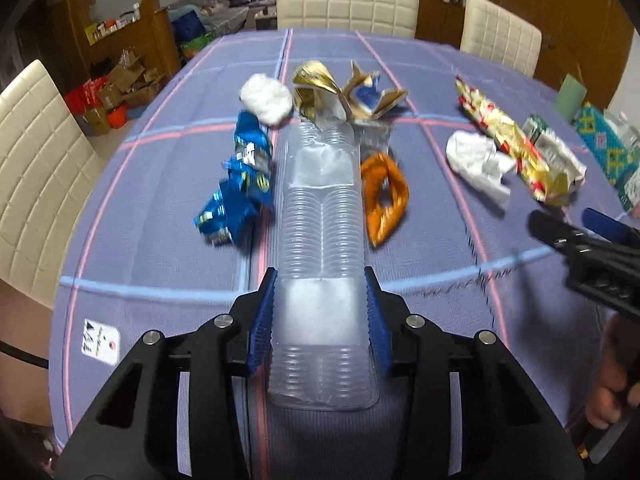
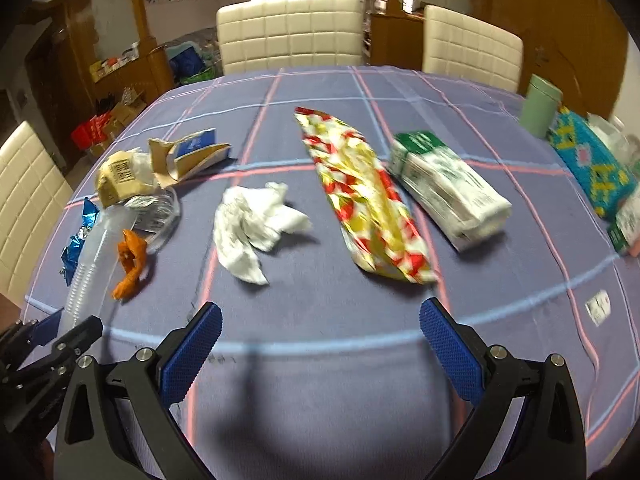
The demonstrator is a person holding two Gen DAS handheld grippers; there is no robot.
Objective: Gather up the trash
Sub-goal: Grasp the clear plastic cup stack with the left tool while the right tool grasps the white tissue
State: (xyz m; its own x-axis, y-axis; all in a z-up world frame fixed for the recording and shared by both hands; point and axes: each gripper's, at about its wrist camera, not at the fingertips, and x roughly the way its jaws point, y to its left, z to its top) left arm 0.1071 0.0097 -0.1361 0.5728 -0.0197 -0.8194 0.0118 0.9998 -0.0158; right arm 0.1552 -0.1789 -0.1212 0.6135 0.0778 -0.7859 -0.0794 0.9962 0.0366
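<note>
Purple tablecloth point(image 2: 320, 300), pink-and-blue grid.

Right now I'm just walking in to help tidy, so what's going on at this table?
A person is collecting litter with two handheld tongs. The left tongs are closed on a clear plastic bottle lying on the blue tablecloth. The right tongs are open and empty, near a crumpled white tissue and a red and yellow wrapper. Other wrappers lie around.
</note>
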